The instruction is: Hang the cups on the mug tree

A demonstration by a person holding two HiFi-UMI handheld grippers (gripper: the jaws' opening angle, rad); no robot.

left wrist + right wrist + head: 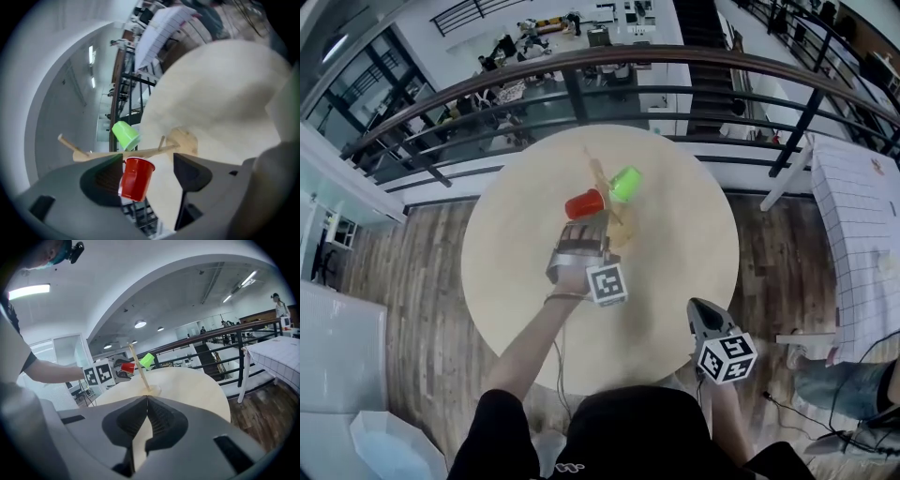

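Observation:
A wooden mug tree (620, 232) stands mid-table on the round table (684, 234). A green cup (625, 184) and a red cup (585, 203) hang on its pegs. My left gripper (579, 234) is open just short of the red cup. In the left gripper view the red cup (136, 179) hangs from the tree (140, 152) in the gap between the wide-apart fingers, clear of the right finger (187, 171); the green cup (125, 135) is beyond. My right gripper (695, 307) hovers at the table's near edge, shut and empty (147, 401), pointing at the tree (138, 367).
A dark metal railing (675, 66) curves behind the table, with a drop to a lower floor beyond. A white table with a grid cloth (862, 216) stands to the right. A white tub (394, 445) sits on the wooden floor at lower left.

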